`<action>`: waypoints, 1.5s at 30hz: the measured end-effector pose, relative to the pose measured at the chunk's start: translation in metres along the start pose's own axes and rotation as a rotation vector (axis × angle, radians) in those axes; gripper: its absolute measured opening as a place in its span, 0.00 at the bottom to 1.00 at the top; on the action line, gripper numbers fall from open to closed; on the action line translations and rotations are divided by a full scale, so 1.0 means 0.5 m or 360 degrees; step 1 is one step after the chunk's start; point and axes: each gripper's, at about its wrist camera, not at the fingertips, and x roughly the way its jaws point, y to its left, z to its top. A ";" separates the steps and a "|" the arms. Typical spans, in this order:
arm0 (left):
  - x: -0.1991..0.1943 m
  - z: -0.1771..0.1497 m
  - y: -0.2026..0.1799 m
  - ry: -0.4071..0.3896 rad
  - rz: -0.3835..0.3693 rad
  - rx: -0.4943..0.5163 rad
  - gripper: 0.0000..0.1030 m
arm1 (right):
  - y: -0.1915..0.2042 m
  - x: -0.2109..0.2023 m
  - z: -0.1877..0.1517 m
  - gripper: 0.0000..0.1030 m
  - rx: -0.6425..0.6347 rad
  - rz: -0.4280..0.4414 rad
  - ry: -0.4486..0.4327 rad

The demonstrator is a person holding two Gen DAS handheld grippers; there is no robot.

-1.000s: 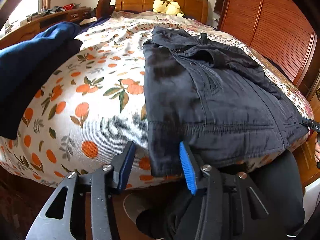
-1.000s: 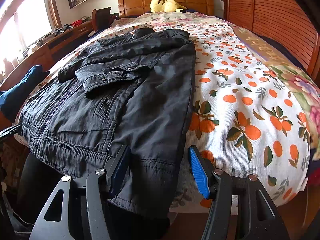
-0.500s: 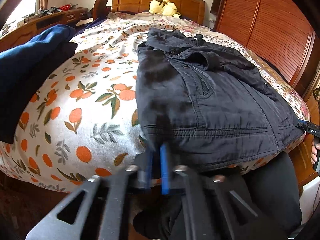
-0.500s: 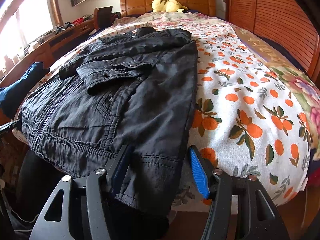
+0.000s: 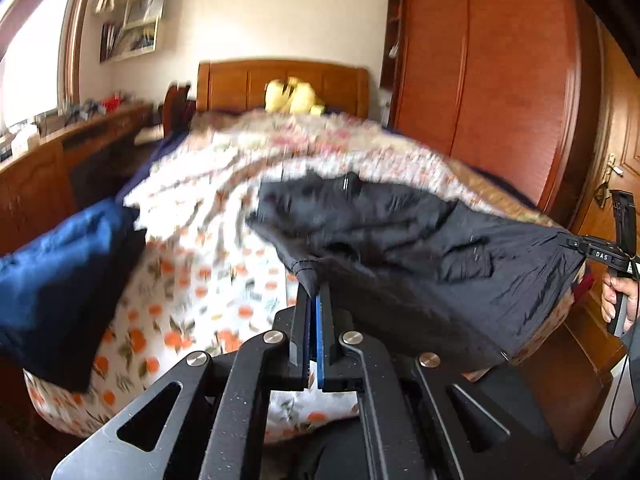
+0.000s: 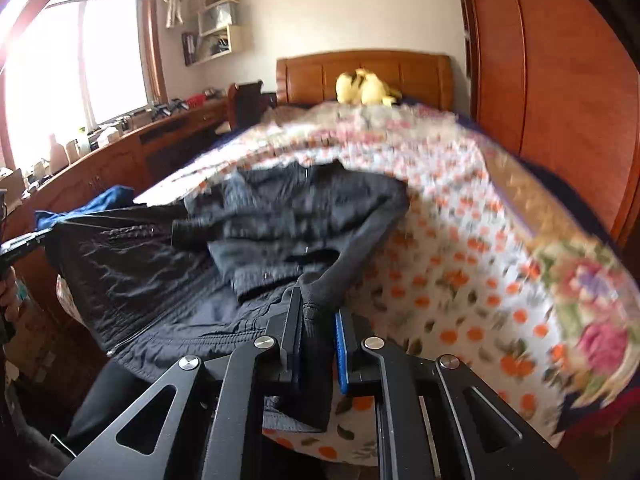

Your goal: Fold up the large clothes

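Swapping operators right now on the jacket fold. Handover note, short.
Left gripper: shut on the near hem corner of the black jacket.
Right gripper: jaws have just been closing, now pinching the other hem corner, with cloth between the pads.
Jacket: hem raised off the orange-print bedspread; collar end and folded-in sleeves on the bed.
Blue garment sits at the bed's left edge, untouched.
Done: both hem corners gripped.
Left: probably carry the hem toward the collar, lay it down, release, tidy.
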 end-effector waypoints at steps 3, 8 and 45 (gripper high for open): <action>-0.063 0.032 -0.009 -0.0115 -0.0007 0.0004 0.02 | 0.001 -0.073 0.025 0.11 -0.0039 -0.0006 -0.0081; -0.146 0.058 -0.008 -0.0288 0.0008 -0.0034 0.02 | -0.012 -0.194 0.047 0.11 -0.0069 -0.0007 -0.0196; 0.301 0.129 0.052 -0.0058 0.0331 -0.0091 0.02 | -0.138 0.451 0.164 0.13 -0.0205 -0.0087 0.0132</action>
